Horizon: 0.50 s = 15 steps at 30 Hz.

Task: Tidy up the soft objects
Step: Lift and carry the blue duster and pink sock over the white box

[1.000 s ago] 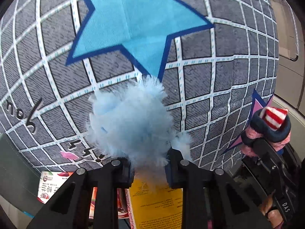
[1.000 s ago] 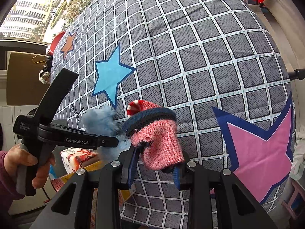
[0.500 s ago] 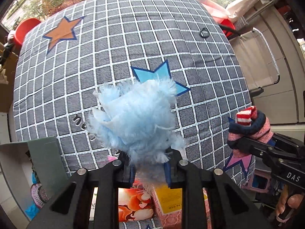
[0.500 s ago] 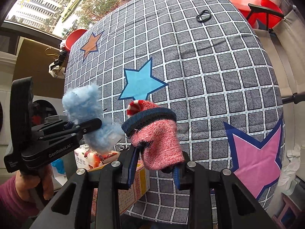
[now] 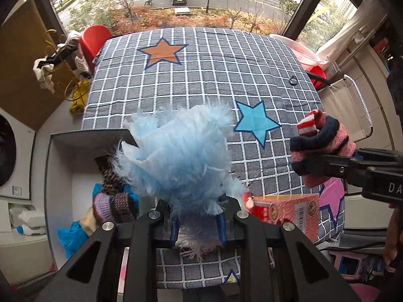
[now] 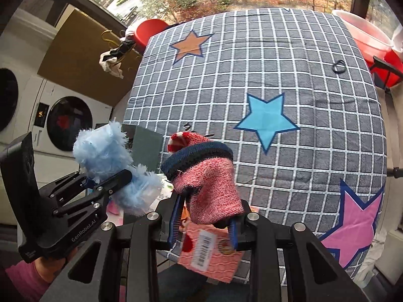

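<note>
My left gripper (image 5: 197,229) is shut on a fluffy light-blue sock (image 5: 181,158) and holds it in the air above the near edge of the checked bed cover (image 5: 201,75). It also shows in the right wrist view (image 6: 110,161). My right gripper (image 6: 205,222) is shut on a rolled pink knit sock with a navy cuff and red-white tip (image 6: 206,173), also held aloft; it shows in the left wrist view (image 5: 320,146). An open box (image 5: 60,166) at the lower left holds several other soft items (image 5: 113,201).
A pink snack packet (image 5: 284,211) lies at the cover's near edge, also below my right gripper (image 6: 209,254). A black ring (image 6: 338,66) lies far right on the cover. Red and pink tubs (image 6: 362,35) stand beyond the bed. Washing machines (image 6: 68,123) are on the left.
Both grippers have risen and pulled back from the cover with their socks still held. The box of soft items has come into the left wrist view.
</note>
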Each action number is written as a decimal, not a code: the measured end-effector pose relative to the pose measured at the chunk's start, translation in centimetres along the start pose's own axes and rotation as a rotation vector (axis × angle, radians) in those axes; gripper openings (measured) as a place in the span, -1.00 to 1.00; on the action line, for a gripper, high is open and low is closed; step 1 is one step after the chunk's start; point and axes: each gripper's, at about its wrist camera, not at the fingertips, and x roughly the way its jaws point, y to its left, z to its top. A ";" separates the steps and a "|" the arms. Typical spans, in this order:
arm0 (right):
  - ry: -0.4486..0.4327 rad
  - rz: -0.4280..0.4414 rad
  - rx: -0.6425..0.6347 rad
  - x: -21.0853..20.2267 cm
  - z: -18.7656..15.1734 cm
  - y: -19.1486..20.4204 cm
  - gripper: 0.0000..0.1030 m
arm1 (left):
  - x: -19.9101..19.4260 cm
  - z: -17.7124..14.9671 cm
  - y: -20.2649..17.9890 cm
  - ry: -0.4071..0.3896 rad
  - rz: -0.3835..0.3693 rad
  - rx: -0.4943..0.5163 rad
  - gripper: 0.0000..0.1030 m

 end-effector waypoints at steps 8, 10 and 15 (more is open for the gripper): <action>0.073 0.039 -0.194 4.0 -0.4 10.4 -0.37 | -2.8 -4.7 8.7 -0.024 0.079 -0.179 -0.50; 0.093 0.047 -0.248 5.2 -0.6 12.9 -0.37 | -3.2 -5.9 10.4 -0.029 0.100 -0.207 -0.50; 0.130 0.043 -0.355 7.2 -1.0 17.5 -0.37 | -3.5 -8.8 13.6 -0.029 0.132 -0.287 -0.50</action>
